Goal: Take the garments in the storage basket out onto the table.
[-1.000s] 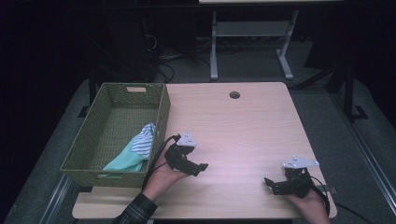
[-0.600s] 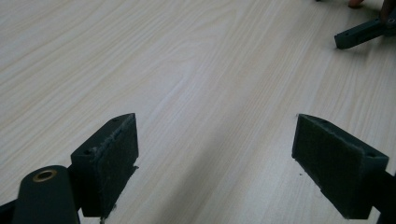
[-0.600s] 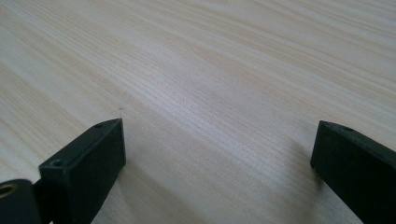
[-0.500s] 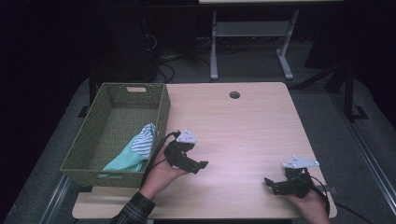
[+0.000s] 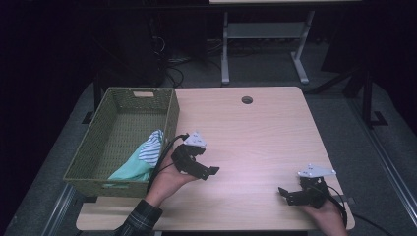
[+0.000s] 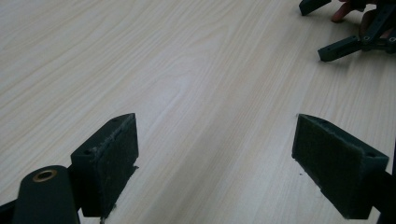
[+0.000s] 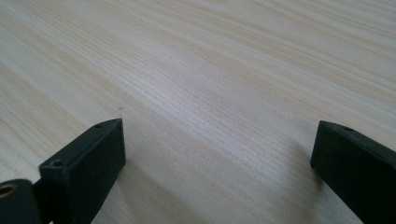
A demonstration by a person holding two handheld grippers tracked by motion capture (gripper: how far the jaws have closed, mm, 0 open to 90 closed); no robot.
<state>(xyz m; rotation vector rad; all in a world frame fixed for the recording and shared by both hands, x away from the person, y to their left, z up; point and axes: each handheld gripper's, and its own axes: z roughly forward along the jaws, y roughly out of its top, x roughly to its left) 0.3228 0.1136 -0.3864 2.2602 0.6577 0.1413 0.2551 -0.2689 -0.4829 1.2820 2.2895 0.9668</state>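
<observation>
My left gripper is held in a hand just right of a green woven basket, low over the wooden table. Its jaws stand wide apart with bare wood between them; in the left gripper view the left gripper is open and empty. My right gripper rests near the table's front right edge, jaws pointing left. In the right gripper view the right gripper is open too, holding nothing. A teal and striped cloth lies in the basket's near right corner.
The other hand's gripper appears far off at the top right of the left gripper view. A round cable hole sits near the table's far edge. Behind the table stand a metal frame and cables on a dark floor.
My left gripper has drifted very slightly away from the front edge. The right gripper, the basket and the cloth have stayed put.
</observation>
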